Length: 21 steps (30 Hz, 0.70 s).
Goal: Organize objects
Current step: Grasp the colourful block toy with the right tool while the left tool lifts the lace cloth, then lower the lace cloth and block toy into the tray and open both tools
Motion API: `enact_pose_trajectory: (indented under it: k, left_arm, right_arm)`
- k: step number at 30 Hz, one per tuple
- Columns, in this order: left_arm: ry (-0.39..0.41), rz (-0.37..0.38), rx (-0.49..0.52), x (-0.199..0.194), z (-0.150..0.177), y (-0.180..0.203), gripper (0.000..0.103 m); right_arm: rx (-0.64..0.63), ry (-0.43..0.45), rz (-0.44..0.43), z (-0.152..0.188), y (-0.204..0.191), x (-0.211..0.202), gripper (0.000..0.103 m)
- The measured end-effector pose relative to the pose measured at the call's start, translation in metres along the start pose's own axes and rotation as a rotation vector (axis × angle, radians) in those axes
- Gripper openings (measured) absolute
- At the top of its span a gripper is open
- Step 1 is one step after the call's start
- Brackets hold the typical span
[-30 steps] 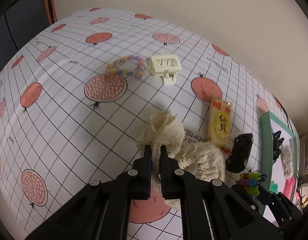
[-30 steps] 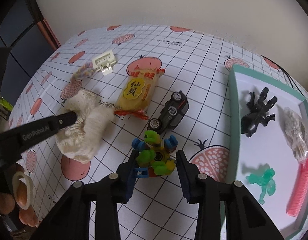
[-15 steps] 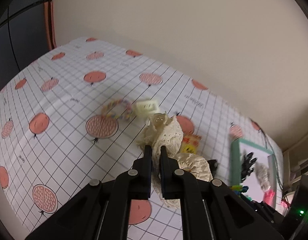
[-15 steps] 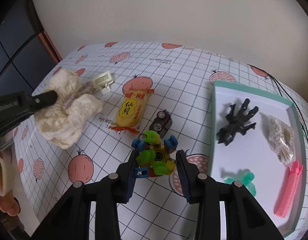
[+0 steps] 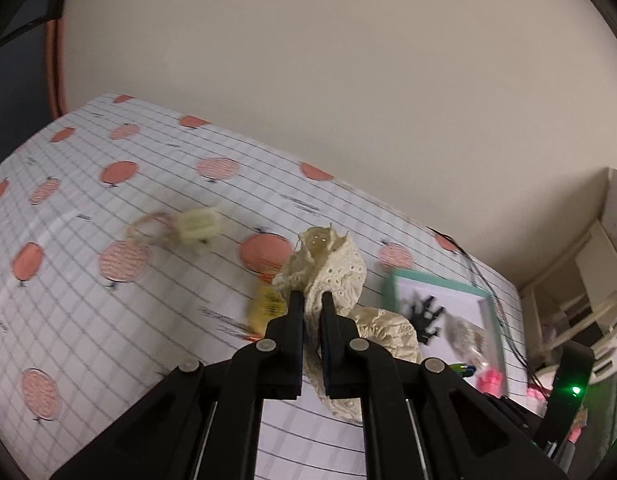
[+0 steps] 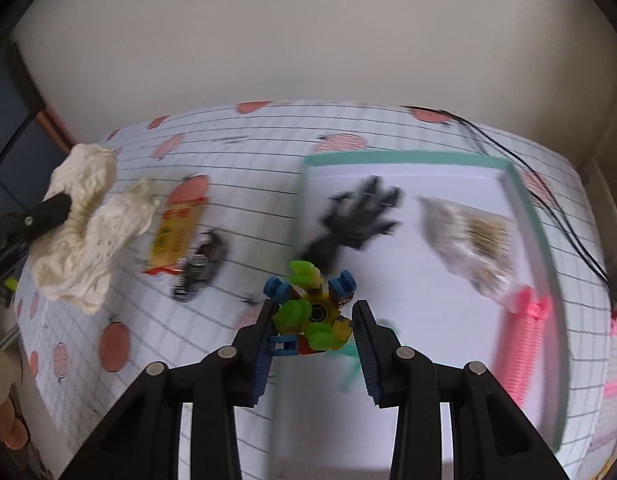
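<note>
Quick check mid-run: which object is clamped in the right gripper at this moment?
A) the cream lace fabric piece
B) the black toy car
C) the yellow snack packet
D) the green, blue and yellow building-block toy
D: in the right wrist view the right gripper has its pads pressed on the green, blue and yellow building-block toy, while the cream lace fabric piece sits in the left gripper.

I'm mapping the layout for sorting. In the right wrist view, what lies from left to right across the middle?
Cream lace cloth → yellow snack packet → black toy car → black claw clip → clear bag → pink comb.
</note>
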<state>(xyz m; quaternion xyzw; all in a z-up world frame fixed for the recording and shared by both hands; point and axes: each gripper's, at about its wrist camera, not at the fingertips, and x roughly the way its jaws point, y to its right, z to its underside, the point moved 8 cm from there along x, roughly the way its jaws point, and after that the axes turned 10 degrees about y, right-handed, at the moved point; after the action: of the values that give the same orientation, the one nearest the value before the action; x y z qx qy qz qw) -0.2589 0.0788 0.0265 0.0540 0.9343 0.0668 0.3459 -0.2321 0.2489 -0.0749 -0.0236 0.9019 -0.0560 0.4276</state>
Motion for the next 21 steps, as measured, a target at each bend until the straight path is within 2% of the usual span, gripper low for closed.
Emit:
enact_pose_trajectory:
  k: [11, 16, 21]
  left_arm:
    - [-0.029, 0.117, 0.145, 0.014, 0.038, 0.086, 0.007]
    - [-0.042, 0.150, 0.232, 0.022, 0.059, 0.119, 0.007]
    - [-0.065, 0.166, 0.284, 0.028, 0.079, 0.136, 0.007]
  right_arm:
    - [0.121, -0.013, 0.085, 0.011, 0.078, -0.008, 0.040]
    - [0.158, -0.016, 0.106, 0.015, 0.094, -0.011, 0.040]
    - [0.164, -0.019, 0.118, 0.015, 0.100, -0.011, 0.040]
